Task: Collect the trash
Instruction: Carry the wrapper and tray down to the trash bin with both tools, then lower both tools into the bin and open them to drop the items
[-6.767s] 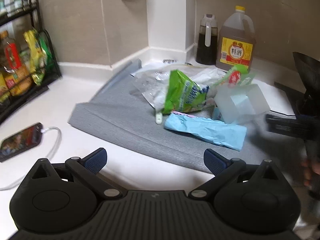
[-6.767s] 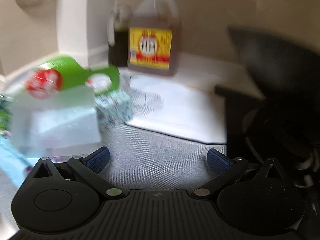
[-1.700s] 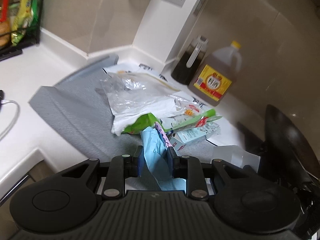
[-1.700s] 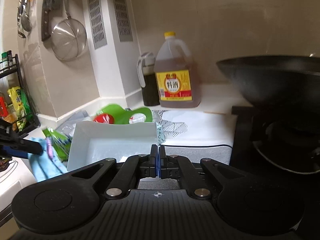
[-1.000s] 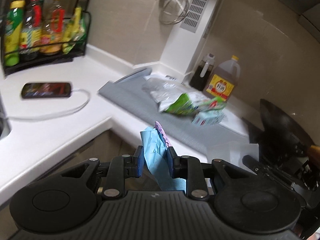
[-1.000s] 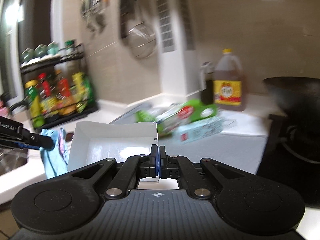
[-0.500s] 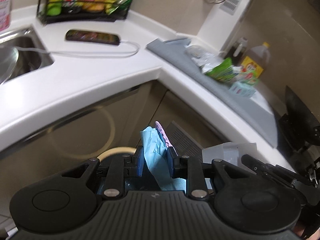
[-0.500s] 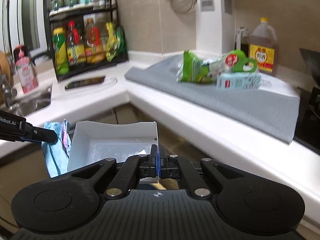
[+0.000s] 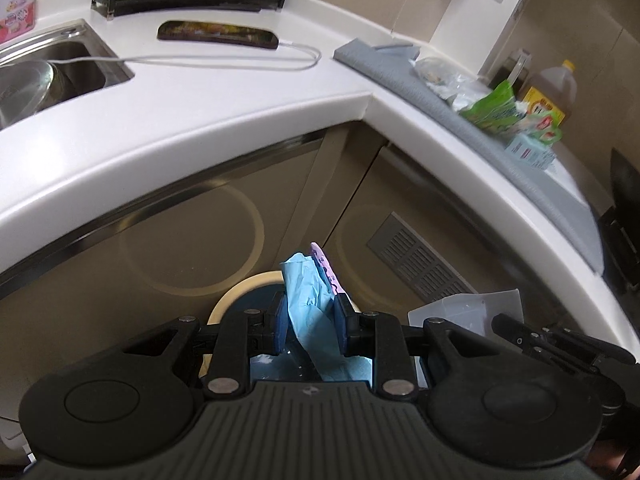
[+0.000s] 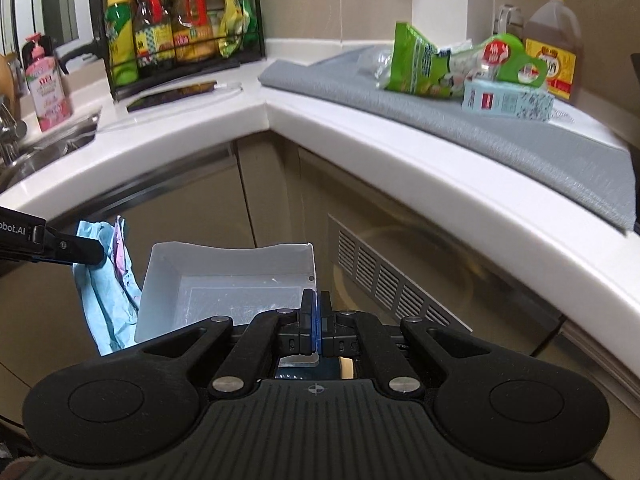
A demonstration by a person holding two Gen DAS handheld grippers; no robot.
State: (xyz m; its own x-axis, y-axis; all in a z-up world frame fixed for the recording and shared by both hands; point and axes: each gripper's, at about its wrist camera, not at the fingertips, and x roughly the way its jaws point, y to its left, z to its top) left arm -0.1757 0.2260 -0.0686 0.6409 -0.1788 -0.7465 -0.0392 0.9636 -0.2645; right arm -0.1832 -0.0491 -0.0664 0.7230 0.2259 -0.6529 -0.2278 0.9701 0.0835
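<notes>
The left tool (image 9: pixel 309 322) is clenched on a crumpled blue wrapper (image 9: pixel 310 300) with a pink strip along its far edge; the wrapper stands up between the pads and hangs down beneath them. Directly below it sits a round bin (image 9: pixel 240 300) with a cream rim and a dark inside, on the floor in front of the beige cabinet doors (image 9: pixel 192 248).

The right tool (image 10: pixel 316 322) is clamped tight on the right wall of a clear plastic tray (image 10: pixel 228 280), which juts out to the left of the pads, open side up. In the right wrist view the left tool's finger and the blue wrapper hang just left of the tray.

More trash lies on the grey mat (image 10: pixel 500 128) on the white bench (image 10: pixel 400 168), up and to the right of both tools: a green snack bag (image 10: pixel 412 60), a clear plastic bag (image 9: pixel 448 76), a green-labelled packet (image 10: pixel 508 60) and a small blue box (image 10: pixel 506 100). A phone (image 9: pixel 218 34) on a cable rests farther left, near the sink (image 9: pixel 48 76).
</notes>
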